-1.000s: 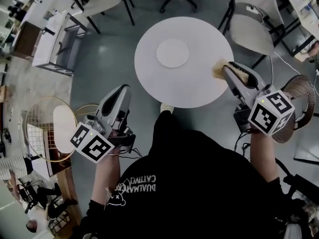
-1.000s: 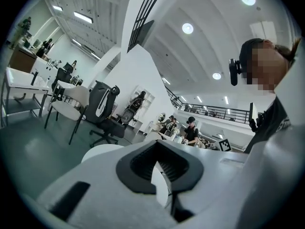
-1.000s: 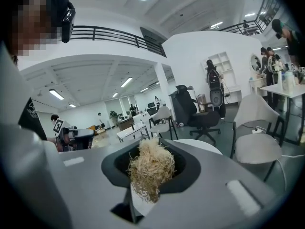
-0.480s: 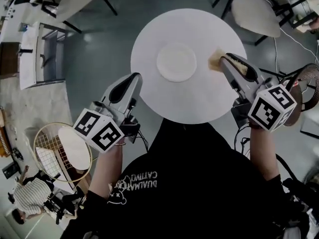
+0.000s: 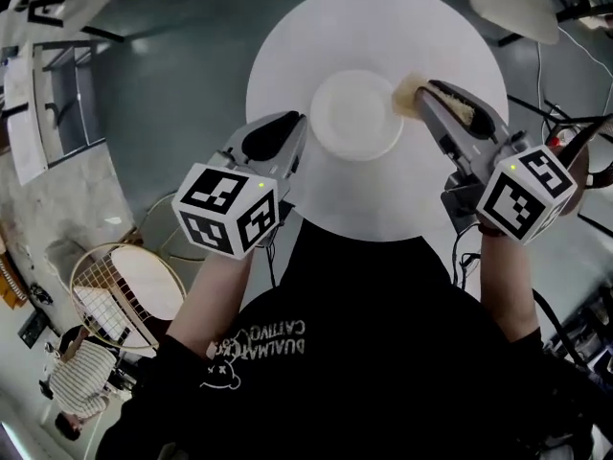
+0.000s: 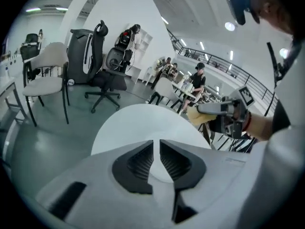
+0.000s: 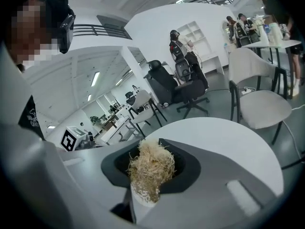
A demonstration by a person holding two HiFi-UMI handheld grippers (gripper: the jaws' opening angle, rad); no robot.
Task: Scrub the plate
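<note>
Head view: the plate (image 5: 356, 115) sat mid-way on the round table (image 5: 287, 56). The left gripper (image 5: 293, 128) was just left of the plate, tip near its rim. The right gripper (image 5: 428, 94) came in from the plate's right, with the scrubber (image 5: 408, 94) at the plate's right rim; we couldn't tell if it touched.

Left gripper view: the left gripper (image 6: 156, 147) had its jaws a narrow slit apart. They had just been opening, with nothing between them. The table (image 6: 138, 120) lay ahead, and the right gripper (image 6: 212, 109) with the scrubber (image 6: 196, 114) was beyond it to the right.

Right gripper view: the right gripper (image 7: 151, 165) had its jaws clamped on the scrubber (image 7: 150, 168), whose pale fibres bulged out above the pads. The table (image 7: 228, 142) lay ahead. The left gripper's marker cube (image 7: 71, 138) was off to the left.
</note>
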